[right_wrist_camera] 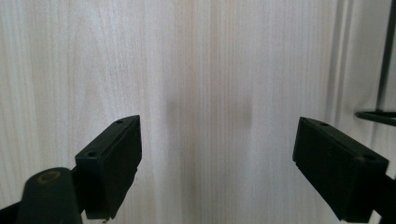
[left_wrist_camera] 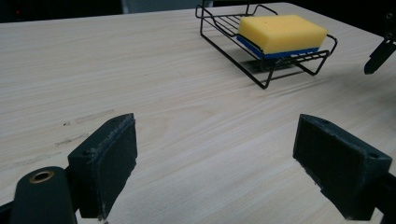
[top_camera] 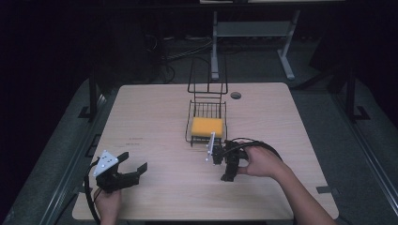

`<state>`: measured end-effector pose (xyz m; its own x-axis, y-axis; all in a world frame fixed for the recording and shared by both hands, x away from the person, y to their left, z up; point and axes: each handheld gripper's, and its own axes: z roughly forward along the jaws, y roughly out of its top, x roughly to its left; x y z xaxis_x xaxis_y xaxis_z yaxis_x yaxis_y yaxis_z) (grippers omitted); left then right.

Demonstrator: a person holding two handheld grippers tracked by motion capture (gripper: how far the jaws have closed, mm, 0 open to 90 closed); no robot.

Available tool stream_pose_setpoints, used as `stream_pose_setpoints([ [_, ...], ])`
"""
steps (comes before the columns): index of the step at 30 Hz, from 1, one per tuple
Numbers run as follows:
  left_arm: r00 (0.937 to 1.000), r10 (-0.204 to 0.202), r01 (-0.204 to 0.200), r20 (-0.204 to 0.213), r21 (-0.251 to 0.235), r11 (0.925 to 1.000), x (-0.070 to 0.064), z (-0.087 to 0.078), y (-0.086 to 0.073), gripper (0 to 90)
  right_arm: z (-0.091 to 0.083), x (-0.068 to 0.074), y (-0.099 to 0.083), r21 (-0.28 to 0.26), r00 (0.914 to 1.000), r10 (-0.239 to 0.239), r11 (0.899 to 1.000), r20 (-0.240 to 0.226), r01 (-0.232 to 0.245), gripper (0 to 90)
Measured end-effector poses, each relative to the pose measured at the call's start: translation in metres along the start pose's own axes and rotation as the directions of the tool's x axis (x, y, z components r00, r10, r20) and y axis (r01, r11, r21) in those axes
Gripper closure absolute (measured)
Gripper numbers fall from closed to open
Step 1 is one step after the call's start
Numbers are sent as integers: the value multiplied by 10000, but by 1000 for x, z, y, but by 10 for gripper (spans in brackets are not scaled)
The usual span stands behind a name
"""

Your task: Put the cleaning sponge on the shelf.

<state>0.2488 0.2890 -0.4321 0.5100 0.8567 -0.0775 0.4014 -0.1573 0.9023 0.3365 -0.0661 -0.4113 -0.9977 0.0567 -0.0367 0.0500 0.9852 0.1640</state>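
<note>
Both grippers, left (top_camera: pixel 133 169) and right (top_camera: pixel 228 169), have fingers spread wide, gripping nothing, near the sponge (top_camera: pixel 207 126)

Light wood-grain table (top_camera: pixel 155 117), rounded corners; small dark round grommet (top_camera: pixel 236 95) near far edge. Beyond table: white metal desk frame (top_camera: pixel 287 56) on grey floor, black cables (top_camera: pixel 180 50) in dim background.

Lab-like workspace: pale wooden table (top_camera: pixel 155 122) in dark room, cables (top_camera: pixel 183 49) and metal stand legs (top_camera: pixel 214 47) behind.
</note>
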Motion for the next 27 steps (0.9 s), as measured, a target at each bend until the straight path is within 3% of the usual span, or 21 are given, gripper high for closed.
stream_pose_setpoints([
  [27,10000,39,-39,-3,38,10000,-2,1,0,129,1,15,-24,10,9997,216,9998,125,-216,154],
])
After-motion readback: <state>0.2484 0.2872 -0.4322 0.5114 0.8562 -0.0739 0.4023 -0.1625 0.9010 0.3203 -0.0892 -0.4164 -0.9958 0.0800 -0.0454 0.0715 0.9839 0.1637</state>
